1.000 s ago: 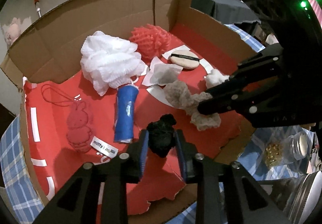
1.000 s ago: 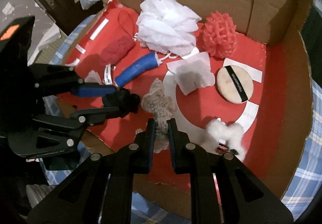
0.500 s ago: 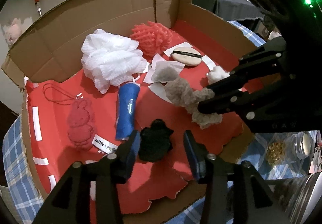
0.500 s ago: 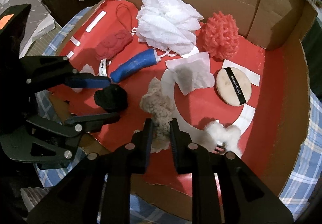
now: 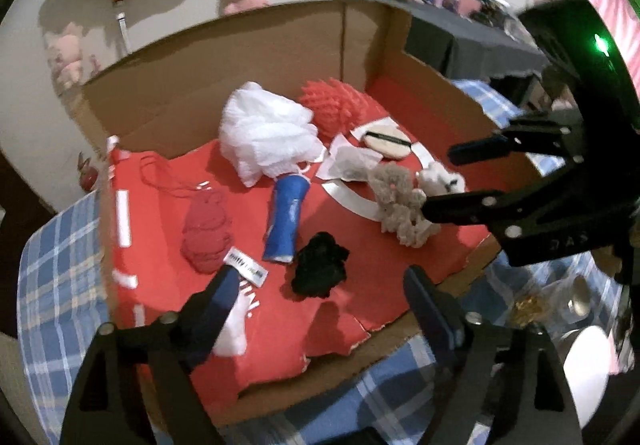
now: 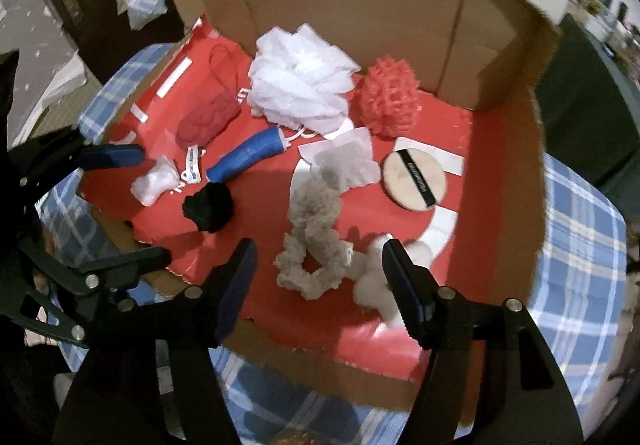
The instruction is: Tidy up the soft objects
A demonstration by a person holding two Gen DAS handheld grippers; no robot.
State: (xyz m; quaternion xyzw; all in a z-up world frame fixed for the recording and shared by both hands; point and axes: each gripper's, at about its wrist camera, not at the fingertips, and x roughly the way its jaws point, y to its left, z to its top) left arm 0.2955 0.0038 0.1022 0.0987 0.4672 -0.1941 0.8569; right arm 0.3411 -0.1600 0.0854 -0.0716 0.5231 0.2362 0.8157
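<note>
- Left wrist view: we judge the step in hand to be a release, since our left gripper (image 5: 316,309) has its jaws opening wide, with nothing pressed between them, above the crumpled black fabric scrunchie (image 5: 320,269)
- The scrunchie lies free on the red paper lining of the shallow brown cardboard box (image 5: 280,41), near the torn front edge, just beside the blue rolled cloth tube (image 5: 286,221)
- It looks limp and bunched, a dark lump with ruffled edges, so we judge it will flatten under any pinch
- Beyond it, the right gripper (image 5: 440,181) reaches in from the side, its fingers spread over the fluffy beige knitted scrunchie (image 5: 400,205)
- Right wrist view: our right gripper (image 6: 318,269) is opening too, and the beige scrunchie (image 6: 316,241) rests on the lining between the parted fingers, untouched by the pads
- It is a loose, woolly loop, stretched long, touching the small white fluffy pompom piece (image 6: 372,281) at its near end
- The black scrunchie (image 6: 210,207) sits well apart to the side
- We think the next move calls for lifting both grippers clear without snagging the fibres, then choosing another soft item
</note>
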